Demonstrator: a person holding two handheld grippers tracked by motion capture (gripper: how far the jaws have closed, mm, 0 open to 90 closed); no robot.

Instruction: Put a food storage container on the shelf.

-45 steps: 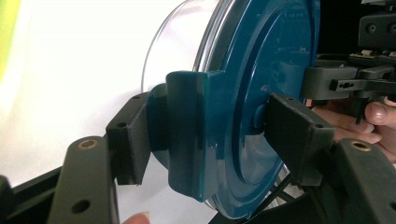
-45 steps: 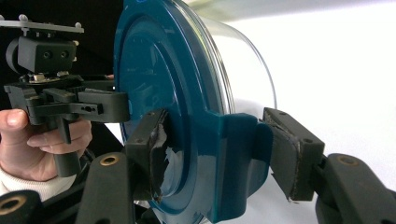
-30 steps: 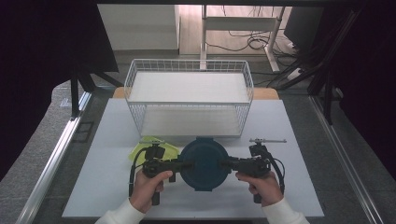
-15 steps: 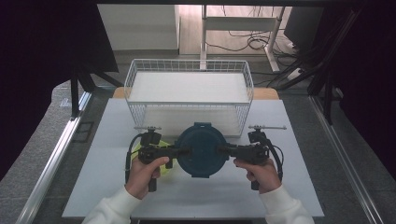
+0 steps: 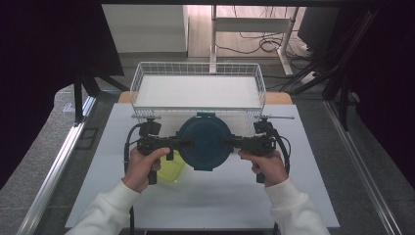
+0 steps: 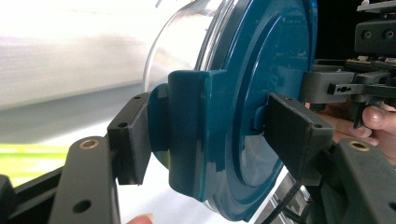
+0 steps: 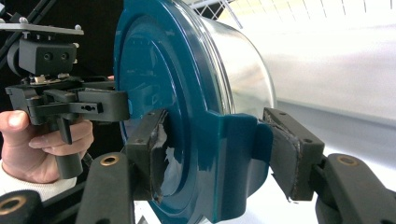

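High view looks down over the table [image 5: 205, 196]; 2 gripper views face inward, sharing the container [image 6: 261, 93] close up.

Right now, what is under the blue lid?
A clear container sits under the lid; both tools grip the lid's side latches. Its contents cannot be seen. On the table below, a yellow-green thing is partly covered.

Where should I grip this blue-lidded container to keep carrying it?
Take the container by the lid's clip tabs, one on each side, coming in level from left and right. The tabs jut out past the round clear body, giving flat faces. Both tools are shut there: left tool, right tool.
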